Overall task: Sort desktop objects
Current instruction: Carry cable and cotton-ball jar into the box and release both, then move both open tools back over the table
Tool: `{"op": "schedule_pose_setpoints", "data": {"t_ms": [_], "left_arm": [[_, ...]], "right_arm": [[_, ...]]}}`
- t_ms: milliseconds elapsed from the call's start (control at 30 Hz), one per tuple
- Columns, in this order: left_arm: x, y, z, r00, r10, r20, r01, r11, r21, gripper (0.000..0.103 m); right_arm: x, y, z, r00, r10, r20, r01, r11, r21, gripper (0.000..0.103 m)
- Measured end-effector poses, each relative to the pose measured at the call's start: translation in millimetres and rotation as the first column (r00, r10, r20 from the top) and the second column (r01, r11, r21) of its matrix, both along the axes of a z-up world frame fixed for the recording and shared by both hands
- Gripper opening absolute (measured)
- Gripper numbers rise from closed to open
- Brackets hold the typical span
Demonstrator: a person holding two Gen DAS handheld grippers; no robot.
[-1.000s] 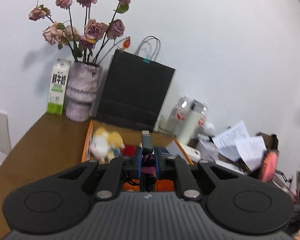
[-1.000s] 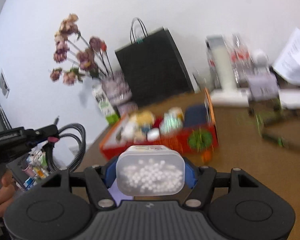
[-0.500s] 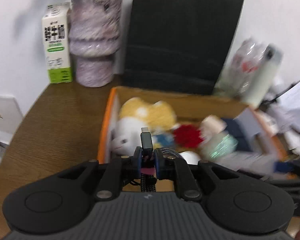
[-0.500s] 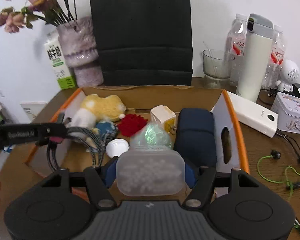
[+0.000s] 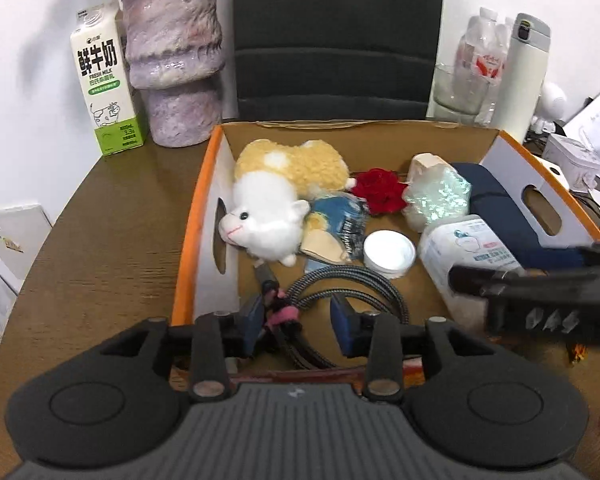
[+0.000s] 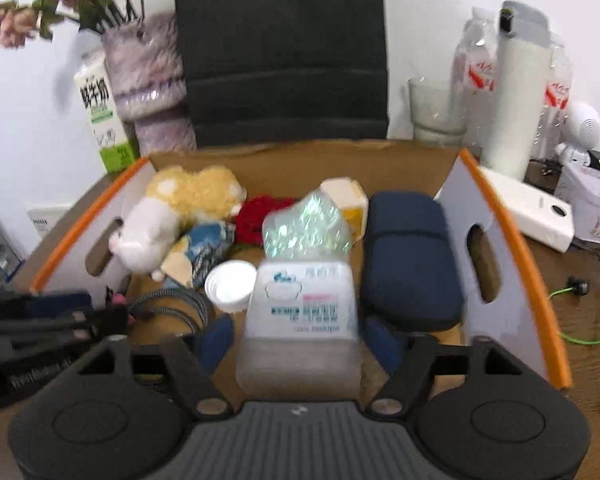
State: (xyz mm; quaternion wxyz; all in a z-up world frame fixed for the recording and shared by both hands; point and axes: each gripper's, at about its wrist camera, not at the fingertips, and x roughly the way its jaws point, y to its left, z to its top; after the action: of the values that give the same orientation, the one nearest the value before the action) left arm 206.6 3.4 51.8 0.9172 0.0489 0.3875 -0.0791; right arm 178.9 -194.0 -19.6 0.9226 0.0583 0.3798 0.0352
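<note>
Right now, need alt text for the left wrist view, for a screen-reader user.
The left gripper, jaws opening, hangs over a braided cable lying coiled in an orange-edged cardboard box on a wooden table. The box also holds a plush toy, a red flower, a white lid and a plastic tub.

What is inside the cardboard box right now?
In the cardboard box: a plush toy, red flower, white lid, navy case, braided cable, plastic container. Whatever lies beneath them is hidden.
</note>
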Motion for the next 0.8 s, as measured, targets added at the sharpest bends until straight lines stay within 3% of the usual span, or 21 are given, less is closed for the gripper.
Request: {"op": "schedule_pose_setpoints", "data": {"t_ms": [133, 233, 300, 467, 600, 800], "left_arm": [[-10, 7, 14, 0.996, 0.084, 0.03, -0.082, 0.996, -0.046, 0.054], [-37, 16, 35, 0.984, 0.143, 0.106, -0.122, 0.975, -0.185, 0.068], [-53, 14, 44, 0.984, 0.123, 0.126, -0.091, 0.968, -0.235, 0.077], [-97, -3, 58, 0.963, 0.116, 0.242, -0.083, 0.986, -0.141, 0.098], [-140, 0, 55, 0.951, 0.11, 0.29, -0.061, 0.983, -0.172, 0.102], [-199, 5, 32, 0.959, 0.076, 0.272, -0.026, 0.983, -0.181, 0.103]], "right_arm": [[-9, -15, 22, 1.0, -0.02, 0.003, 0.02, 0.999, 0.036, 0.078], [-20, -23, 41, 0.999, -0.037, 0.033, 0.036, 0.999, 0.038, 0.084], [-28, -25, 51, 0.998, -0.039, 0.054, 0.037, 0.999, 0.03, 0.085], [-68, -23, 62, 0.99, -0.009, 0.14, 0.012, 1.0, -0.015, 0.086], [-117, -31, 54, 0.97, -0.018, 0.242, 0.024, 0.999, -0.024, 0.09], [-187, -29, 28, 0.967, 0.023, 0.253, -0.012, 0.999, -0.043, 0.09]]}}
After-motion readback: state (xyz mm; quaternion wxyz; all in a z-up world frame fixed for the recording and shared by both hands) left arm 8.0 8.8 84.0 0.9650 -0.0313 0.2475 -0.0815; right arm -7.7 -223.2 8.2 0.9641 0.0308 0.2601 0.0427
